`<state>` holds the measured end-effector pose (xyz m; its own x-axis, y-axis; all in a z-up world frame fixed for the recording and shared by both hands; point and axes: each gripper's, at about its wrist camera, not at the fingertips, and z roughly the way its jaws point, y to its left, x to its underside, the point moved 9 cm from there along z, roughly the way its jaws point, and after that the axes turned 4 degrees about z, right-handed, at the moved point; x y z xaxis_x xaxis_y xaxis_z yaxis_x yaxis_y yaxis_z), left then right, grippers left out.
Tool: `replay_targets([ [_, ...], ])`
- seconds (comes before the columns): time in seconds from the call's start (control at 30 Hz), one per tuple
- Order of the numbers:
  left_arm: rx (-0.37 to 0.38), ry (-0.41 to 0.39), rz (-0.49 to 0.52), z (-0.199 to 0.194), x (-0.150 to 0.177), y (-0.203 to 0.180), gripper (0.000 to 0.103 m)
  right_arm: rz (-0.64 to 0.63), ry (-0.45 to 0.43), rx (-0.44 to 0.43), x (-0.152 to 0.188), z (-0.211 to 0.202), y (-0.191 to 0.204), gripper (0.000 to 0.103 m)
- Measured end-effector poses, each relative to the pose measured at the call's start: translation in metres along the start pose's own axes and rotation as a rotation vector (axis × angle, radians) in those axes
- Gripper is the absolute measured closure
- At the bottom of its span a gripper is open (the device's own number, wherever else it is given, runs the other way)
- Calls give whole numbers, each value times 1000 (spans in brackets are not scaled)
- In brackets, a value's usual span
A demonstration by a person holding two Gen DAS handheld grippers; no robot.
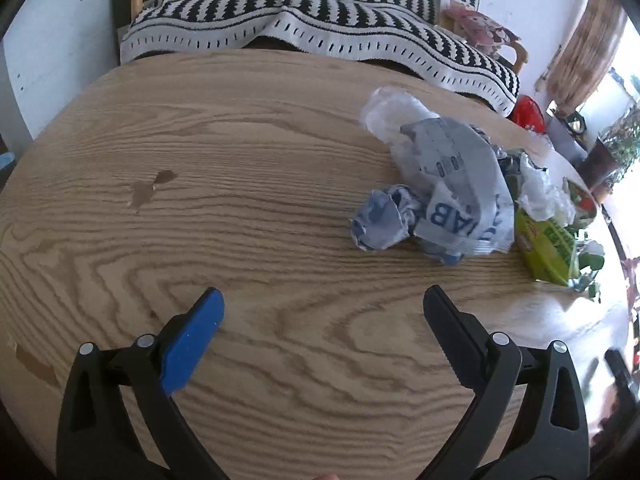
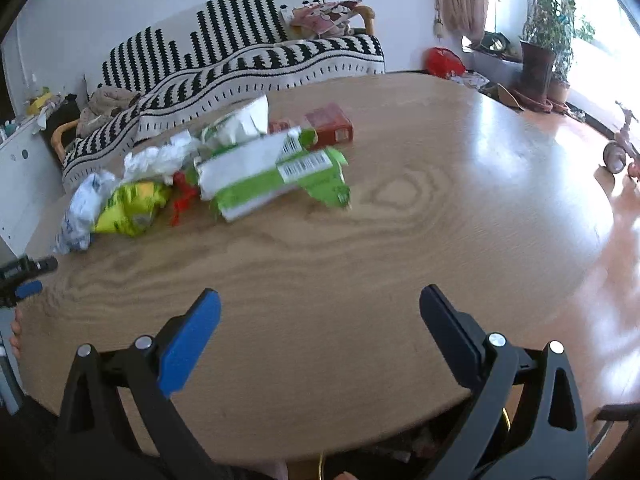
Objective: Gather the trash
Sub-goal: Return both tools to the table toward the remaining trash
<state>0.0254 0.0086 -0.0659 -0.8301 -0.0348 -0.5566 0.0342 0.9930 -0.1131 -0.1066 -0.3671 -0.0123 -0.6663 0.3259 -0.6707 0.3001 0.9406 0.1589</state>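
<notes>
A pile of trash lies on the round wooden table (image 1: 240,208). In the left wrist view a crumpled blue-and-white wrapper (image 1: 452,196) and clear plastic (image 1: 388,112) sit ahead and to the right of my left gripper (image 1: 322,300), which is open and empty. A green box (image 1: 548,248) lies further right. In the right wrist view a green-and-white carton (image 2: 272,172), a yellow packet (image 2: 128,204), white crumpled paper (image 2: 160,158) and a red box (image 2: 330,124) lie ahead and left of my right gripper (image 2: 320,300), also open and empty.
A sofa with a black-and-white striped throw (image 2: 248,60) stands behind the table. Potted plants (image 2: 552,32), a red bag (image 2: 444,60) and a small tricycle (image 2: 620,148) are on the floor to the right. The left gripper's tip (image 2: 28,276) shows at the left edge.
</notes>
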Motion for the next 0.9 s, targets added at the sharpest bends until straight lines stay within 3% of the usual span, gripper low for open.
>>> replay_targets([
  [0.2,-25,19,110,15,-13,-3,6,26,-13,-47,-36,24,28,7],
  [0.47,-53,27,177,27,-25,-2,6,18,-28,32,-80,64,59,7],
  [0.57,-31,26,216,29,-28,-9,6,28,-20,44,-85,72,58,7],
  [0.7,10,16,261,29,-34,-22,6,84,-33,18,-83,60,49,7],
  [0.9,-39,-10,383,30,-43,-31,6,103,-63,36,-96,55,56,7],
])
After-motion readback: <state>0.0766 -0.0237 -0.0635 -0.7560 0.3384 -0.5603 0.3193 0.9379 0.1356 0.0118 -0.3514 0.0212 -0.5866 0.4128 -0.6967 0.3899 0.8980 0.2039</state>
